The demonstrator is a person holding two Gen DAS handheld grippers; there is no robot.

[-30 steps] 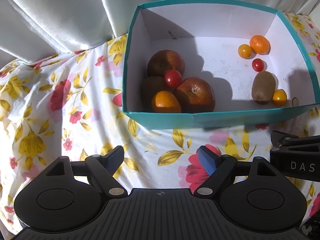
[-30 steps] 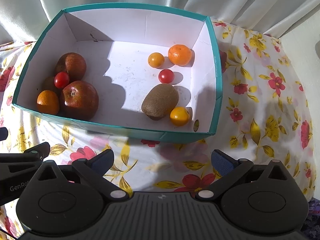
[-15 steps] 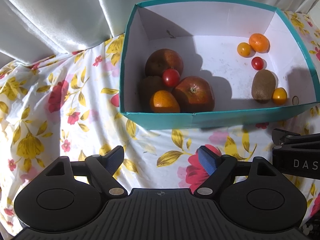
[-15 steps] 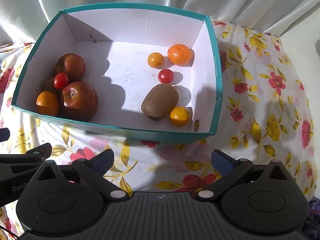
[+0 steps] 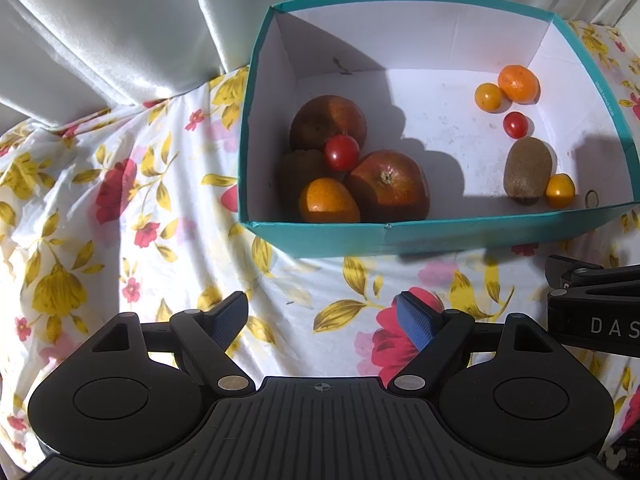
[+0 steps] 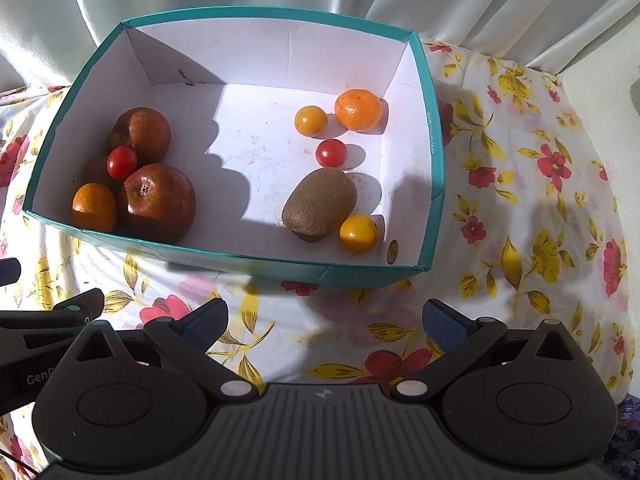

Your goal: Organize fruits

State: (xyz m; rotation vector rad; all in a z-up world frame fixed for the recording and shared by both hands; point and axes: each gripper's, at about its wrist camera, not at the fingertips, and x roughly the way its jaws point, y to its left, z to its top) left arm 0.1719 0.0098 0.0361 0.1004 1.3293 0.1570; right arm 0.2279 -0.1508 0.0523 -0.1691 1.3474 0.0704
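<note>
A teal box [image 5: 440,236] with a white inside [image 6: 248,264] holds all the fruit. At its left lie two red apples [image 5: 388,190] [image 6: 156,200], a cherry tomato [image 5: 341,152], an orange [image 5: 328,206] and a shadowed kiwi [image 5: 300,172]. At its right lie a kiwi [image 6: 320,204], a mandarin [image 6: 359,110], a red tomato [image 6: 331,153] and two yellow tomatoes [image 6: 359,233]. My left gripper [image 5: 322,318] and right gripper [image 6: 324,322] are both open and empty, over the cloth in front of the box.
A floral cloth [image 5: 120,200] covers the table. White curtains [image 5: 120,20] hang behind the box. The right gripper's body [image 5: 596,304] shows at the right edge of the left wrist view; the left gripper's body [image 6: 40,332] shows at the left of the right wrist view.
The left wrist view has shifted slightly so the box sits a little further left and nearer. The fruit and both grippers' jaws are unchanged.
</note>
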